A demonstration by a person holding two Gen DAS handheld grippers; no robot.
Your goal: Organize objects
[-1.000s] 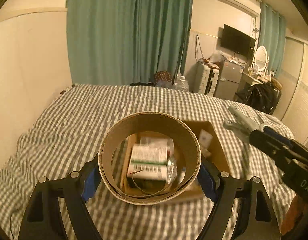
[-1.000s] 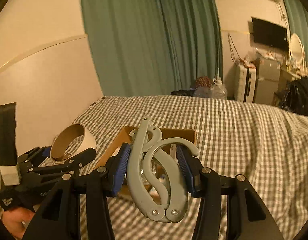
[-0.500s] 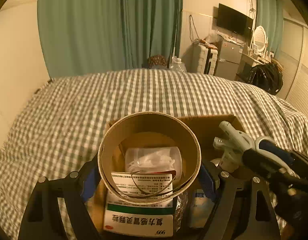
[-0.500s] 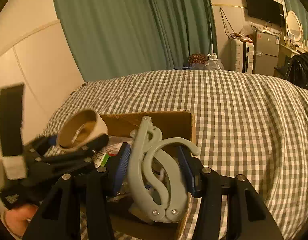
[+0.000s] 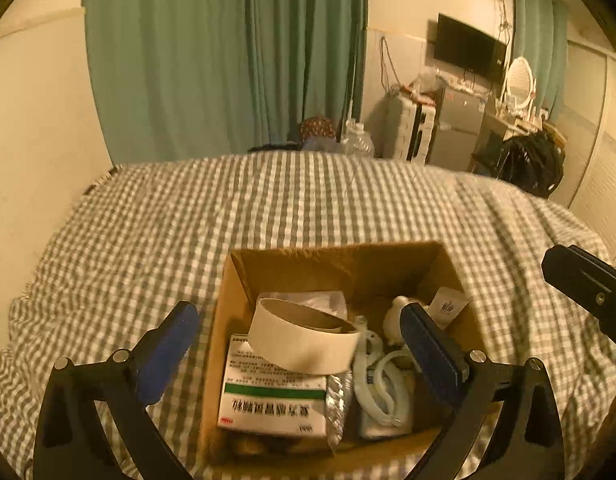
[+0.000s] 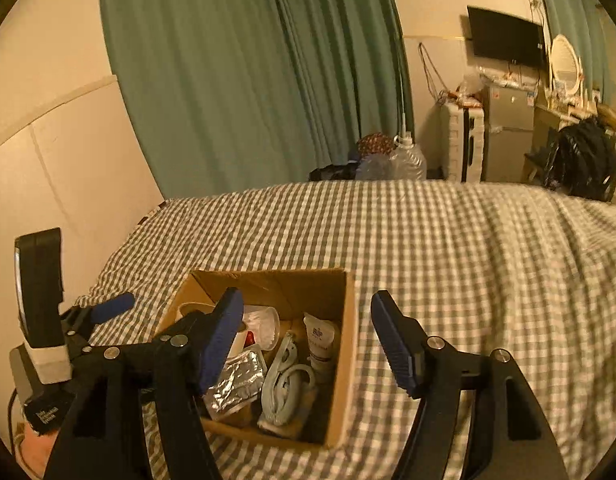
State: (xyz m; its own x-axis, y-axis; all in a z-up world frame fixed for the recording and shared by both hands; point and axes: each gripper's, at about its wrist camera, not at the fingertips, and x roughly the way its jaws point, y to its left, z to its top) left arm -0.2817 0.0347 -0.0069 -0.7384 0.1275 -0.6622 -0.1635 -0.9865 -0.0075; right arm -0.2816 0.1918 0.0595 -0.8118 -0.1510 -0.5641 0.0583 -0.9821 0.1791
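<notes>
Your left gripper (image 5: 296, 344) hangs over the cardboard box (image 5: 328, 260) on the checked bed (image 5: 268, 208) with its fingers spread wide and nothing between them, and the tape roll (image 5: 304, 338) lies tilted inside the box on top of the green-and-white medicine carton (image 5: 272, 396). Your right gripper (image 6: 308, 336) is likewise released and empty, its fingers parted above the box's near right side. The pale grey folding hanger (image 6: 284, 380) rests in the box between a crumpled foil pack (image 6: 236, 384) and a small white tube (image 6: 322, 338).
</notes>
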